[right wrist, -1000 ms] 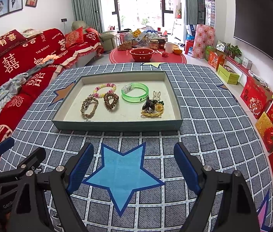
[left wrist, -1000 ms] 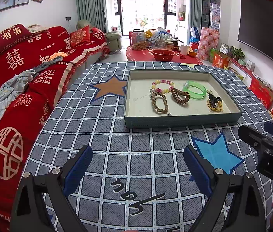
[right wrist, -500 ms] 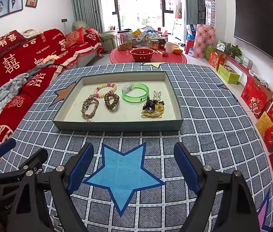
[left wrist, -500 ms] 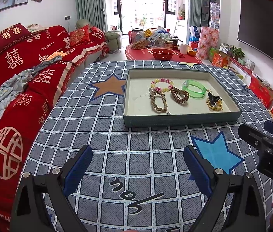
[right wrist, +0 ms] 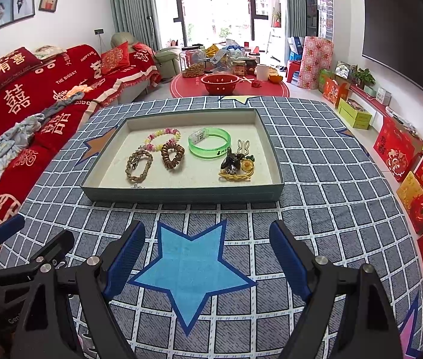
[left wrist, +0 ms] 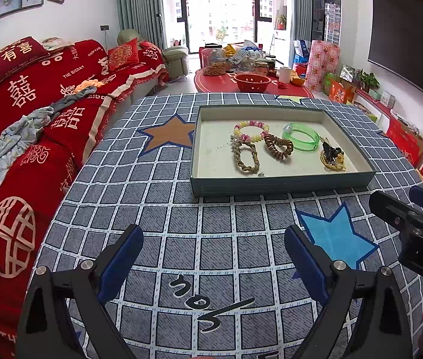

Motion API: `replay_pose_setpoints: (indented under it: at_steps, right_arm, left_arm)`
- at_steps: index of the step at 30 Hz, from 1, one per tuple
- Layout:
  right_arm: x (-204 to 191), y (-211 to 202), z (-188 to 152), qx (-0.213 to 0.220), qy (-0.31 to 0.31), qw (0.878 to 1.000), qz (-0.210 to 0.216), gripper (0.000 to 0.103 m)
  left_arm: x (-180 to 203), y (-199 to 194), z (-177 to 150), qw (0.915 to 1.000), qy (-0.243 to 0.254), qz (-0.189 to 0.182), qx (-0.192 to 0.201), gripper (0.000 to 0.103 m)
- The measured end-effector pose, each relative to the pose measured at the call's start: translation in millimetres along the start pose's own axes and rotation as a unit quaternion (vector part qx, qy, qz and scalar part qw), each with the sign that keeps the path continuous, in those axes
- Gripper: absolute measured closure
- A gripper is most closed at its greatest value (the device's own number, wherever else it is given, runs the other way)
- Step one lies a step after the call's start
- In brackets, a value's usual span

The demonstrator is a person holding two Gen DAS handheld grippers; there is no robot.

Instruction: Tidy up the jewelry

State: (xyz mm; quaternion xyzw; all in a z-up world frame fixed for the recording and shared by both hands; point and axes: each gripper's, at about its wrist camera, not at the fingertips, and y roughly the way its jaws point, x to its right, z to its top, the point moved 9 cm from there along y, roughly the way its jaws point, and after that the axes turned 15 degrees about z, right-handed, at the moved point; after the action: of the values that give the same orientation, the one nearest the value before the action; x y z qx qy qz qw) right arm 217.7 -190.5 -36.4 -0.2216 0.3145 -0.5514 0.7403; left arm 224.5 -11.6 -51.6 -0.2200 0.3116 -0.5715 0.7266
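Checked cloth with stars covers the table, a red sofa alongside. On it sits a shallow tray holding the jewelry: a pastel bracelet, a braided bracelet, a brown bracelet, a green bangle and hair ties. Left gripper and right gripper hang above the cloth near the tray, both jaws wide apart and empty.

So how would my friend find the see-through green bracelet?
Look for the flat tray on the checked tablecloth. Inside, right of the middle, lies the green bangle, between a brown coiled band and a tangle of hair ties. It alone is clear, smooth plastic.
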Motion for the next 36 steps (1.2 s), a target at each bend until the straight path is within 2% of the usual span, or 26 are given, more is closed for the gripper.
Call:
replay_pose_setpoints:
  at_steps: [36]
  right_arm:
    - [3.0,0.2,-0.1,0.000,0.001,1.000,0.001,0.016]
  left_arm:
    - [1.4,-0.3,0.1,1.0000,0.001,0.000,0.000,0.000]
